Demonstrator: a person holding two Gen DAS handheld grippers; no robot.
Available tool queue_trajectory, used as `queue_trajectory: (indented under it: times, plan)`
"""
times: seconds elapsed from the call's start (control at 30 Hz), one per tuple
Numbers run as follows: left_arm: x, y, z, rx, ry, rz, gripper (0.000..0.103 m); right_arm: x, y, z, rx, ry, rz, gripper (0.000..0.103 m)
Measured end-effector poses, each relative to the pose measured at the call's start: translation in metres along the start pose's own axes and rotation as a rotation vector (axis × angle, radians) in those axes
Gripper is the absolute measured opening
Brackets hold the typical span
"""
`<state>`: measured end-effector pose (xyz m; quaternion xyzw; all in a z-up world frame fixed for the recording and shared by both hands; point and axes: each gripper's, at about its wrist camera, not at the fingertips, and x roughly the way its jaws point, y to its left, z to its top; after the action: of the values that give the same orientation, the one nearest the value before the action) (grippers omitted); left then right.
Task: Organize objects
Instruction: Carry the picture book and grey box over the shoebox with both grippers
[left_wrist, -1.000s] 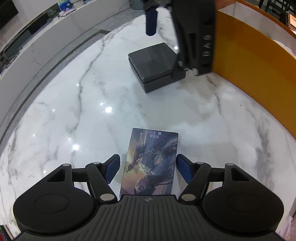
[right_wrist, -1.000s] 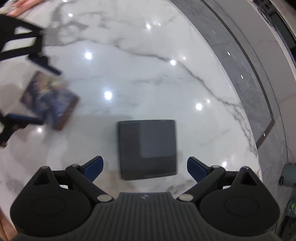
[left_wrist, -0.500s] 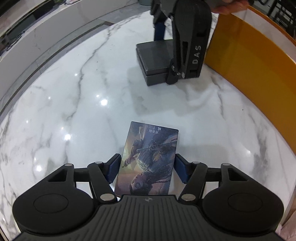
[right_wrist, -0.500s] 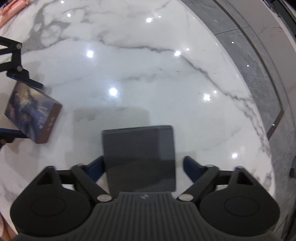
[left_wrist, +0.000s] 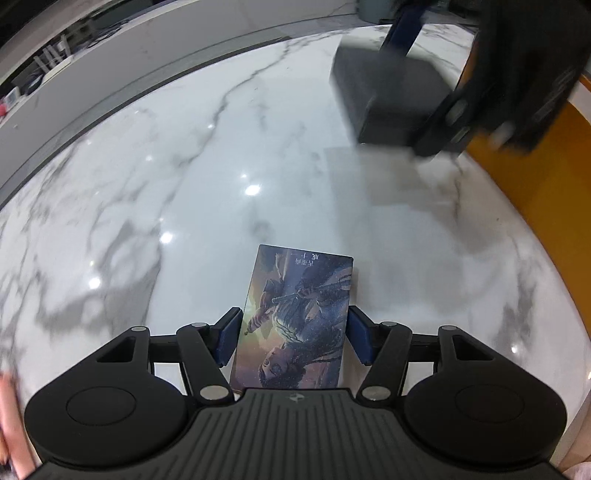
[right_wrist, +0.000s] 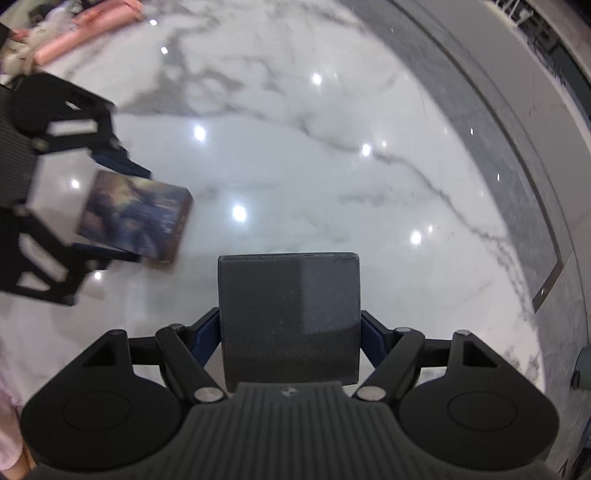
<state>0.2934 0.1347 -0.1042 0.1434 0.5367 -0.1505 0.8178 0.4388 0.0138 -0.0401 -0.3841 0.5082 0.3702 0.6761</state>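
Now each gripper clamps its load: left gripper (left_wrist: 293, 341) card box (left_wrist: 297, 321), right gripper (right_wrist: 289, 334) grey box (right_wrist: 290, 317).

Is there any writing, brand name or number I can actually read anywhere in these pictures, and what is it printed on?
None can be read outright.
illustrated box: a short line of characters near its far edge, upside down and too small to read.
illustrated box, right wrist view: lettering on its side edge, blurred.
left gripper: a small emblem on its body, no letters.
right gripper: the same small emblem.
dark grey box: plain, no print.
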Motion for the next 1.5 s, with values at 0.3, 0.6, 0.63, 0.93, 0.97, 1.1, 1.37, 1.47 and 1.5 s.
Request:
queue_trajectory:
  times: [0.3,0.6,0.63,0.93,0.97,1.1,1.37,1.47,1.5]
  plan:
    - [-0.074,-0.025,0.000,0.005,-0.144,0.050,0.069,-0.098,0.024,-0.053,-0.071,-0.081,-0.091,0.077]
    - [-0.133,-0.119,0.048,0.226,-0.301,0.026,0.069,-0.119,0.029,-0.162,-0.164,0.030,-0.214,0.077]
    - [-0.136,-0.130,0.054,0.251,-0.309,0.021,0.069,-0.117,0.027,-0.172,-0.166,0.040,-0.226,0.077]
    - [-0.126,-0.205,0.099,0.431,-0.382,0.000,0.069,-0.096,-0.003,-0.230,-0.154,0.044,-0.262,0.077]
    - [-0.121,-0.211,0.105,0.449,-0.385,0.002,0.069,-0.092,-0.008,-0.233,-0.152,0.039,-0.261,0.077]
    - [-0.095,-0.230,0.121,0.545,-0.358,-0.019,0.069,-0.075,-0.019,-0.236,-0.167,0.031,-0.251,0.077]
    - [-0.042,-0.249,0.132,0.689,-0.300,-0.031,0.069,-0.037,-0.034,-0.245,-0.206,0.040,-0.220,0.077]
    - [-0.027,-0.252,0.136,0.740,-0.272,-0.035,0.069,-0.025,-0.036,-0.246,-0.233,0.056,-0.196,0.077]
    - [-0.025,-0.251,0.138,0.747,-0.261,-0.041,0.069,-0.022,-0.036,-0.245,-0.240,0.059,-0.183,0.077]
